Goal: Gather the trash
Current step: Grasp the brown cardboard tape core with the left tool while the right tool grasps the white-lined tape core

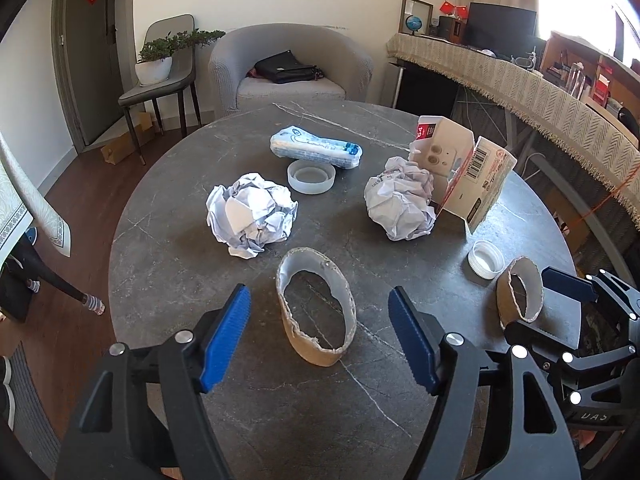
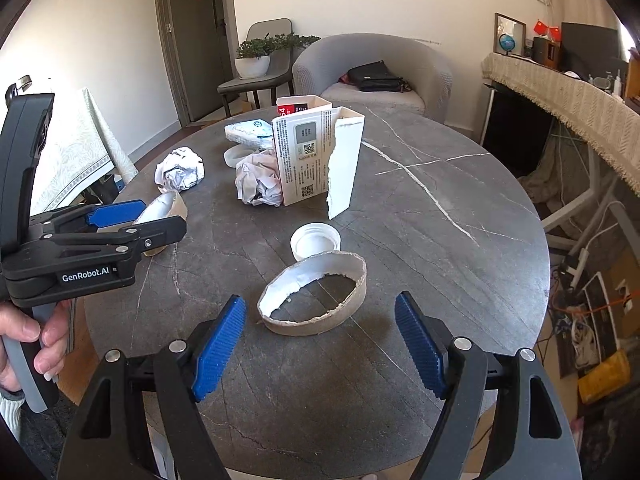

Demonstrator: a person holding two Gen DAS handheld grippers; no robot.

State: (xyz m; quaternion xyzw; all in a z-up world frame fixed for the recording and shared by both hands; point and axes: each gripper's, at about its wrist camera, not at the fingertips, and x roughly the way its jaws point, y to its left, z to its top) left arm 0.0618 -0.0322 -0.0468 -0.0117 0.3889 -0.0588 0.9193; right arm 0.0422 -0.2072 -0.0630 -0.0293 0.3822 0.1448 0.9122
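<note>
Trash lies on a round dark marble table [image 1: 320, 400]. A torn cardboard ring [image 1: 316, 308] sits just ahead of my open left gripper [image 1: 320, 340]. A second cardboard ring [image 2: 316, 296] sits just ahead of my open right gripper [image 2: 320, 340]; it also shows in the left wrist view [image 1: 520, 296]. Two crumpled paper balls [image 1: 252, 212] [image 1: 400, 200], a torn box [image 1: 460, 168], a tissue pack [image 1: 316, 148], a clear lid [image 1: 311, 176] and a white cap [image 1: 486, 259] lie farther back. Both grippers are empty.
The right gripper appears at the right edge of the left wrist view [image 1: 576, 320]; the left one appears at the left of the right wrist view [image 2: 120, 224]. A grey armchair [image 1: 288, 68] and a chair with a plant [image 1: 160, 80] stand beyond the table.
</note>
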